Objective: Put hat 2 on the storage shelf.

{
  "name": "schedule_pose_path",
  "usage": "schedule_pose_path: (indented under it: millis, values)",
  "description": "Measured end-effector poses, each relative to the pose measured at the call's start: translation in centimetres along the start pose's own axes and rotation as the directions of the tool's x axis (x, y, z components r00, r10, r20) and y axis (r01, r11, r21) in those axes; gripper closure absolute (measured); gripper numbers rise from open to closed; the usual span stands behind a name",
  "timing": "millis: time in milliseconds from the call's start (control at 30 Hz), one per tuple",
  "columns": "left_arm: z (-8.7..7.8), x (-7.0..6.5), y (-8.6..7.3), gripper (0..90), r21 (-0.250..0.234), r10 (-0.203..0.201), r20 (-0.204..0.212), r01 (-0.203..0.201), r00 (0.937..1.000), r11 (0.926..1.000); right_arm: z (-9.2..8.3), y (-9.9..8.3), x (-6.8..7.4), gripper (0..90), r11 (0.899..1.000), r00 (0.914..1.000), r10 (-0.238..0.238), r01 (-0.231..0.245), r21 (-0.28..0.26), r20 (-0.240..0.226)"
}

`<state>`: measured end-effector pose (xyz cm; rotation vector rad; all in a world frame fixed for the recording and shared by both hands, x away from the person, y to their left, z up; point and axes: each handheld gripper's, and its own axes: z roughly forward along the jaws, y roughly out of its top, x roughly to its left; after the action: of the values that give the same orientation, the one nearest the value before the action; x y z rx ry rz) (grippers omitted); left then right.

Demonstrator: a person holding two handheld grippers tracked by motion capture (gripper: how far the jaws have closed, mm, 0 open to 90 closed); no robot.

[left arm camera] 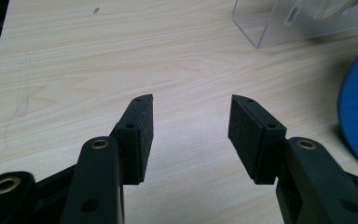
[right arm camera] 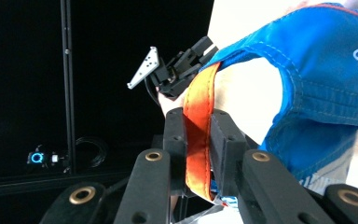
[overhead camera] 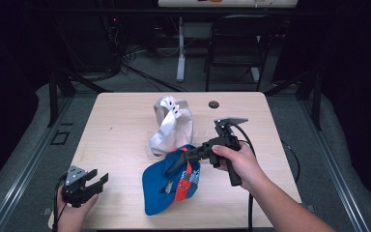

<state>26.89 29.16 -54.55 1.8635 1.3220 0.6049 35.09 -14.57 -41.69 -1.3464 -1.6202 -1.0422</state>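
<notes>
Left gripper (overhead camera: 98, 181), at seven o'clock on the table (overhead camera: 125, 116), stands open and empty. Right gripper (right arm camera: 198, 140) is clamped on the blue cap's (overhead camera: 169, 186) orange strap (right arm camera: 198, 116); its own view shows the pinch, which the high view obscures.

A cap (overhead camera: 166, 186) is placed on the table (overhead camera: 121, 121) at its near middle, with a second cap (overhead camera: 171, 123) just behind it, toward the table centre. A small round disc (overhead camera: 214, 104) is located behind and to the right of the second cap, near the far edge. The left gripper (overhead camera: 96, 182) is positioned at the near left corner, well apart from the caps, while the right gripper (overhead camera: 174, 164) is set over the near cap from its right, with that cap's strap (right arm camera: 198, 135) between its jaws.
</notes>
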Motion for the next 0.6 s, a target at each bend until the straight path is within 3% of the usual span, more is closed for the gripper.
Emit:
schedule_pose_path:
  millis: [200,600]
  values:
    - [0.0,0.1,0.0,50.6,0.0,-0.002,-0.003,0.002,1.0,1.0,-1.0,0.1,1.1,78.3,1.0,1.0,-0.008,0.008,-0.017,0.004]
    - [0.0,0.0,0.0,50.6,0.0,0.001,-0.005,-0.001,1.0,1.0,-5.7,0.2,3.1,78.3,0.994,0.999,-0.008,0.013,-0.109,0.044]
